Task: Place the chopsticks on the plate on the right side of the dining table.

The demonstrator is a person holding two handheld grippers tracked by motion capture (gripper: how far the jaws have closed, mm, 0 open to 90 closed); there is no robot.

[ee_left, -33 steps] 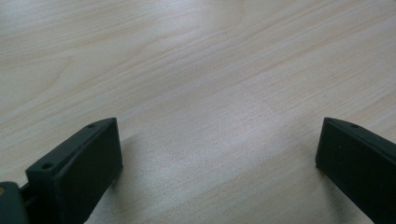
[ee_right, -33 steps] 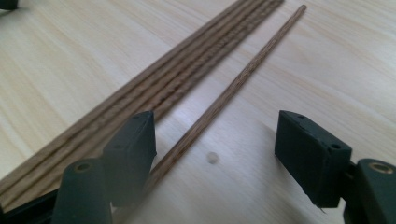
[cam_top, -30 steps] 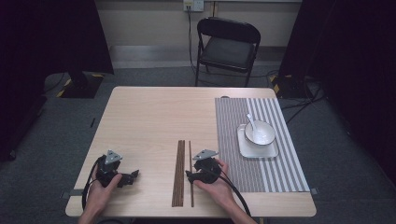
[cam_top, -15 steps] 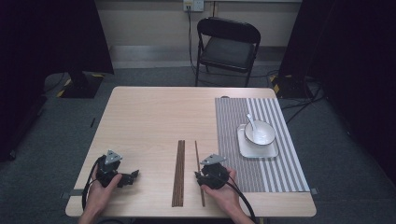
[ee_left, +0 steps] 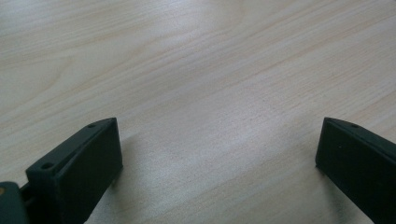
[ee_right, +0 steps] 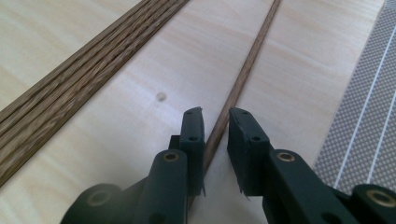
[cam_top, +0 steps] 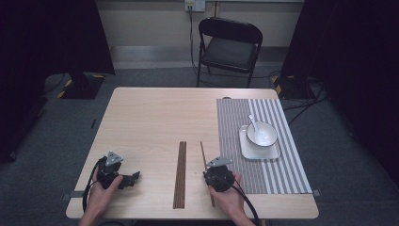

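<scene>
We see the right tool (ee_right: 215, 116) closing around a single chopstick (ee_right: 243, 79), drawn toward three o'clock from the bundle (cam_top: 179, 174); left tool (cam_top: 134, 178) rests released on the tabletop (cam_top: 155, 117).

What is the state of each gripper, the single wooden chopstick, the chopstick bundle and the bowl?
Left gripper: jaws wide open, nothing between.
Right gripper: jaws just closing around the chopstick, small gap visible.
Single brown wooden chopstick: slanted, between the jaws.
Brown chopstick bundle: flat on table, untouched.
White bowl: upright on square plate, spoon inside.
</scene>
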